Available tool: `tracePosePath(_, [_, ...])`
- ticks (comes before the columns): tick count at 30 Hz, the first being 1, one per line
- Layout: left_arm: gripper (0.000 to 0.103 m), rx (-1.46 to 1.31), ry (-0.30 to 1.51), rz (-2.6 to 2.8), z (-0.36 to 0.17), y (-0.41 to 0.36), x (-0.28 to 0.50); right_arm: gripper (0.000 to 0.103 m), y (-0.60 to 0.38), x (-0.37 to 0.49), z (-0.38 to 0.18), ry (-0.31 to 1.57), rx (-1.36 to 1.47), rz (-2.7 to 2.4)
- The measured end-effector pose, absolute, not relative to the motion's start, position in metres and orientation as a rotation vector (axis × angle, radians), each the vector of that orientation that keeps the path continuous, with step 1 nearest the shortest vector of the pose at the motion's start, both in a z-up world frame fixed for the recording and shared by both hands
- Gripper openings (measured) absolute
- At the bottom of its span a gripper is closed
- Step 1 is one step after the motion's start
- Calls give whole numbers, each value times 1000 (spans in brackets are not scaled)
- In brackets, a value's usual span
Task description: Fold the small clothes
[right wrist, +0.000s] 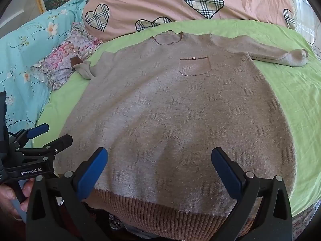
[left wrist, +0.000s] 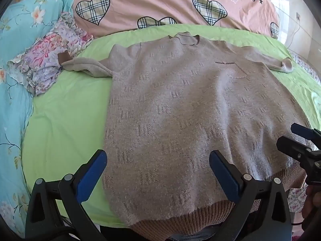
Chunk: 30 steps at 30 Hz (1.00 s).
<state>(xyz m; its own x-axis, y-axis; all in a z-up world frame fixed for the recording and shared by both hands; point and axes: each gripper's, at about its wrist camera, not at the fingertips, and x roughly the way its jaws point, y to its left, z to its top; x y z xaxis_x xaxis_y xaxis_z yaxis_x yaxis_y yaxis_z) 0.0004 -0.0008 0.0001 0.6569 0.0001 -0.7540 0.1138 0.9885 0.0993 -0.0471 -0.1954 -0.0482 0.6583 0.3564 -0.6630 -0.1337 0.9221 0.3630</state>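
Observation:
A beige knit sweater lies flat, front up, on a green sheet, with its brown ribbed hem nearest me and both sleeves spread sideways. A small chest pocket shows near the collar. My left gripper hovers open over the hem's left part, nothing between its blue pads. My right gripper hangs open over the hem's middle, also holding nothing. The right gripper appears at the right edge of the left wrist view; the left gripper shows at the left edge of the right wrist view.
A floral ruffled garment lies at the sheet's left, touching the sweater's left cuff. A pink quilt with plaid hearts lies behind, a turquoise flowered cover at left. A person's hand grips the left handle.

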Motion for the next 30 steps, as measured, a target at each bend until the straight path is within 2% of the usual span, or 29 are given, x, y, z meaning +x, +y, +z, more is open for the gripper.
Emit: tracePosePath(30, [102,111,835,-90,1,-3,1,103,-191,-45,-49,822,303,297])
